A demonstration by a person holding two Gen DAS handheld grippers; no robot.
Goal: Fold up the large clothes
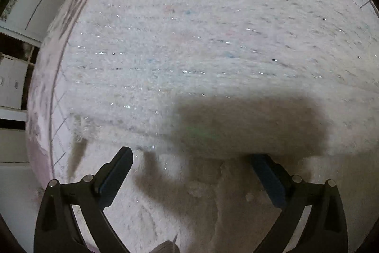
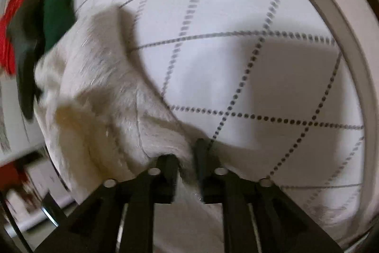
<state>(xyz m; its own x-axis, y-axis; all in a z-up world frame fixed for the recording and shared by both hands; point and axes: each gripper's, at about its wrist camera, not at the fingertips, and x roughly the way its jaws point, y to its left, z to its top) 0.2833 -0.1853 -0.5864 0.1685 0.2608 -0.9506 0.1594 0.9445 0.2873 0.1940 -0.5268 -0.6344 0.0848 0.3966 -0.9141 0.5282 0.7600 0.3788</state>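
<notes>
a fluffy white sweater (image 1: 189,51) lies spread across the round worktop (image 2: 236,16). the right gripper (image 2: 186,158) pinches its edge to fold it; the left gripper (image 1: 191,155) hovers, fingers released.

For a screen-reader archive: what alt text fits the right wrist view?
The right hand-held gripper is shut on a fold of fuzzy white sweater lying on a white sheet with dotted grid lines; green and red clothes sit beyond it.

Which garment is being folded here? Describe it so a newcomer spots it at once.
On the white sheet with the dotted grid lies a fluffy white sweater, one edge pinched in the right claw. Unlike the green cloth and red cloth behind, it is shaggy with glinting threads.
</notes>
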